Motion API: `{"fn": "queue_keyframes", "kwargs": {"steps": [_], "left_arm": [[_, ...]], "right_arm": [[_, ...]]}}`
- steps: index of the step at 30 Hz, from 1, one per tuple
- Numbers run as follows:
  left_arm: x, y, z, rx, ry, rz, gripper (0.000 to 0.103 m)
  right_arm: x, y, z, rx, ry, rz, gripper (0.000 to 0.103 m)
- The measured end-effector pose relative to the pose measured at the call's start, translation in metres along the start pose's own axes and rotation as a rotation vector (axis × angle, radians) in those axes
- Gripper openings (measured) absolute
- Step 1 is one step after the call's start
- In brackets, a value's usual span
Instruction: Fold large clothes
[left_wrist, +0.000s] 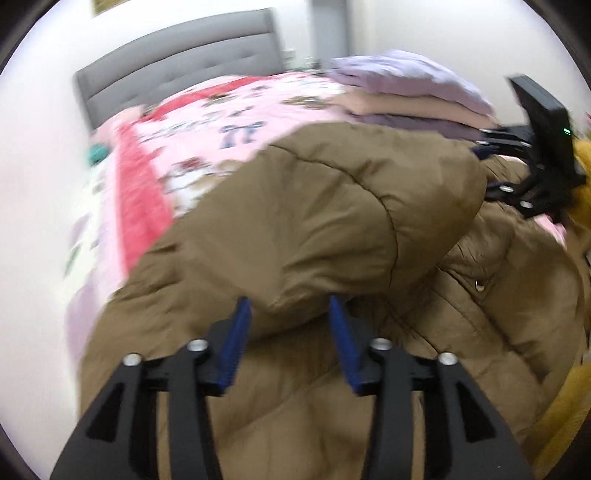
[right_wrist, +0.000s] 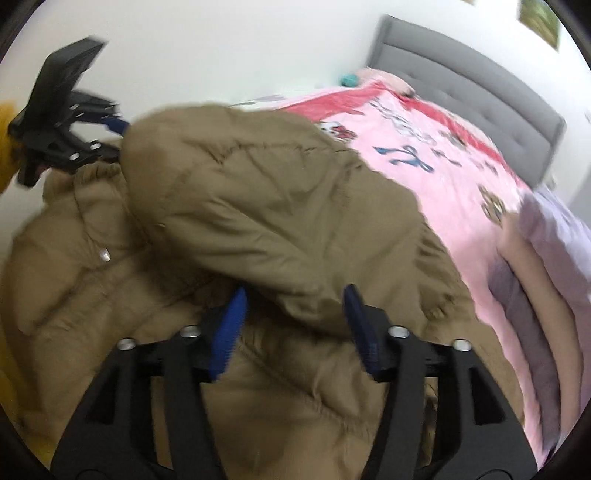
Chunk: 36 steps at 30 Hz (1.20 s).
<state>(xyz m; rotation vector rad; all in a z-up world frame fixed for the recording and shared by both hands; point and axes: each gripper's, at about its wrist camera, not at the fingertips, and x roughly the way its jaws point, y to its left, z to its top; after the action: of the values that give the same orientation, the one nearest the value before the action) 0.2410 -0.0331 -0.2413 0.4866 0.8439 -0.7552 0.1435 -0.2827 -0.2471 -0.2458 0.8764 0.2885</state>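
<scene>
An olive-brown puffer jacket (left_wrist: 314, 229) lies on the pink patterned bedspread (left_wrist: 221, 125), with one part folded over onto the rest. In the left wrist view my left gripper (left_wrist: 290, 301) stands open, its blue fingers (left_wrist: 238, 325) either side of the near edge of the folded flap, not pressing it. My right gripper (right_wrist: 295, 291) is open in the same way over the flap's edge on the jacket (right_wrist: 258, 206). Each gripper shows in the other's view at the flap's far end: the right one (left_wrist: 485, 170), the left one (right_wrist: 118, 138), tips partly hidden by fabric.
A stack of folded lilac and beige clothes (left_wrist: 406, 92) (right_wrist: 535, 258) sits on the bed beside the jacket. A grey padded headboard (left_wrist: 177, 66) stands against the white wall. Something yellow and fuzzy (left_wrist: 569, 398) lies by the jacket's other side.
</scene>
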Motion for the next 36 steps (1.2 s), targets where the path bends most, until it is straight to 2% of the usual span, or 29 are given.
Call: {"fn": "queue_keyframes", "kwargs": {"steps": [2,4,6,9,11,14,16,18,21,25,28,30,32,34,36], "left_arm": [[-0.022,0.009,0.019,-0.060,-0.007,0.004,0.072],[-0.032,0.014,0.044,-0.090,-0.034,-0.005,0.076],[-0.031,0.023,0.076,-0.144,-0.069,-0.004,0.076],[-0.005,0.035,0.104,-0.248,-0.076,-0.048,0.076],[0.028,0.034,0.110,-0.286,-0.011,-0.068,0.076],[0.068,0.017,0.090,-0.276,0.103,-0.140,0.076],[0.080,0.003,0.068,-0.258,0.140,-0.165,0.076],[0.083,-0.014,0.045,-0.222,0.133,-0.161,0.076],[0.090,-0.037,0.027,-0.161,0.120,-0.111,0.077],[0.111,-0.046,0.010,-0.177,0.103,-0.055,0.079],[0.126,-0.047,0.014,-0.165,0.104,-0.025,0.081],[0.128,-0.047,0.019,-0.150,0.114,-0.024,0.081],[0.119,-0.038,0.025,-0.128,0.135,-0.067,0.081],[0.104,-0.027,0.028,-0.104,0.136,-0.109,0.081],[0.075,-0.009,0.032,-0.051,0.101,-0.116,0.084]], "right_arm": [[-0.023,-0.009,0.013,0.095,-0.020,0.033,0.055],[-0.039,-0.022,0.038,0.204,-0.032,0.044,0.057],[-0.034,-0.029,0.058,0.255,0.021,0.030,0.057],[-0.012,-0.034,0.090,0.303,0.084,0.036,0.057],[0.007,-0.029,0.101,0.296,0.100,0.039,0.055],[0.040,-0.018,0.092,0.257,0.162,0.052,0.053],[0.055,-0.006,0.075,0.219,0.203,0.055,0.053],[0.065,0.005,0.046,0.170,0.244,0.036,0.055],[0.070,0.010,0.015,0.167,0.249,0.044,0.061],[0.085,0.027,-0.008,0.079,0.240,-0.024,0.064],[0.097,0.028,-0.012,0.077,0.239,-0.077,0.065],[0.097,0.025,-0.009,0.109,0.237,-0.075,0.065],[0.088,0.020,-0.003,0.141,0.240,-0.045,0.066],[0.064,0.010,0.006,0.190,0.199,0.026,0.070],[0.034,-0.005,0.016,0.240,0.110,0.096,0.082]]}}
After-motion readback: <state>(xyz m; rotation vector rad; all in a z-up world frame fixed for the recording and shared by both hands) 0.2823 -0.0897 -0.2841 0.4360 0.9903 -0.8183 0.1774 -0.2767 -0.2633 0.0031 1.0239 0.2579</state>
